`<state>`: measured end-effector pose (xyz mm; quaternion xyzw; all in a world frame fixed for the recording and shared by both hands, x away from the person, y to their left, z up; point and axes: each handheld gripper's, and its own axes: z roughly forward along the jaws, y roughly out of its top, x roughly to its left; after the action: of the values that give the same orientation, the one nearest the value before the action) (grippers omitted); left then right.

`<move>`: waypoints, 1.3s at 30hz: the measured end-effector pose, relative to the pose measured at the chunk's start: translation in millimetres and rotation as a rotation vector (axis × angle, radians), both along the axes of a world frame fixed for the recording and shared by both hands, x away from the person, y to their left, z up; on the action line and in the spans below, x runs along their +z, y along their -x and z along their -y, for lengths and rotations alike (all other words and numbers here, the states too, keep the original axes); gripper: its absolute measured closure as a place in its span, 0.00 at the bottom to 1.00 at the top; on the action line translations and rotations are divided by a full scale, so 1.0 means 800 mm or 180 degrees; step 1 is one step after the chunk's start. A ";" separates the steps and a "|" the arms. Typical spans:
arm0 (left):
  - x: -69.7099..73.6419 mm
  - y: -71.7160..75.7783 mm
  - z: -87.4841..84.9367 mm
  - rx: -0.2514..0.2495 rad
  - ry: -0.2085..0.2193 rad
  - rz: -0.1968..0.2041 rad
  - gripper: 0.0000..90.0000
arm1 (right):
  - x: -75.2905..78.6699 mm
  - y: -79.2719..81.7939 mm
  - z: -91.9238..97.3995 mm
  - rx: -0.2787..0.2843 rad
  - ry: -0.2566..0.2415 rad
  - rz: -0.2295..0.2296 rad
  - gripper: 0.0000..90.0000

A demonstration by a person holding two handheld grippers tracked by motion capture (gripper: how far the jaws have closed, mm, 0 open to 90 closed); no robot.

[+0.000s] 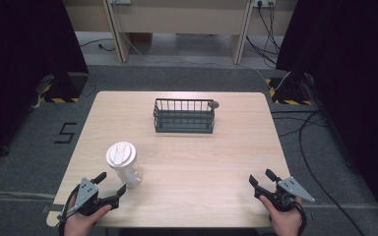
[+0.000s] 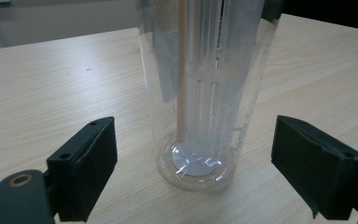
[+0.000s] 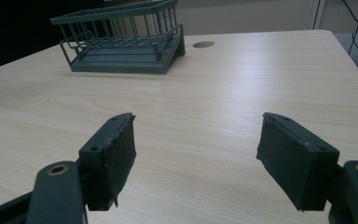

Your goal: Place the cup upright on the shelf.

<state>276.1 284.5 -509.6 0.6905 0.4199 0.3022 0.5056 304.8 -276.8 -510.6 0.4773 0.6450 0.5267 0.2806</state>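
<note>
Left gripper (image 1: pixel 112 185) low at the near-left edge of the table (image 1: pixel 216 157), jaws spread wide, nothing between the pads yet. In the left gripper view the clear bottle (image 2: pixel 200 116) stands upright just ahead, centred in the gap, both pads apart from its wall. Bottle (image 1: pixel 124 164) has a white lid and sits on the table's near-left part. Farther back, mid-table, a dark wire rack (image 1: pixel 184 115), well apart from the bottle. Right gripper (image 1: pixel 260 178) at the near-right edge, jaws open and empty over bare wood, pointing toward the rack (image 3: pixel 121 39).
</note>
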 end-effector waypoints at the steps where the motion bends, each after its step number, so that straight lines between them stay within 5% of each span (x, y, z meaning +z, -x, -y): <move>1: 0.001 0.000 0.000 0.0010 -0.0007 0.0007 0.15 | 0.000 0.000 0.000 -0.0001 -0.0007 0.0001 0.31; 16: 0.005 -0.006 0.013 -0.0029 -0.0045 0.0011 0.15 | 0.001 0.000 0.002 -0.0018 -0.0040 0.0011 0.30; 28: -0.003 -0.031 0.025 0.0002 -0.0044 -0.0098 0.15 | 0.001 0.000 0.002 -0.0010 -0.0045 0.0003 0.29; 39: -0.002 -0.045 0.030 -0.0061 -0.0096 -0.0038 0.15 | 0.000 -0.002 0.001 -0.0006 -0.0014 -0.0021 0.29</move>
<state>311.8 260.6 -510.8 0.7039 0.4116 0.2995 0.4954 306.2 -277.7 -510.5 0.4803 0.6443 0.5263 0.2780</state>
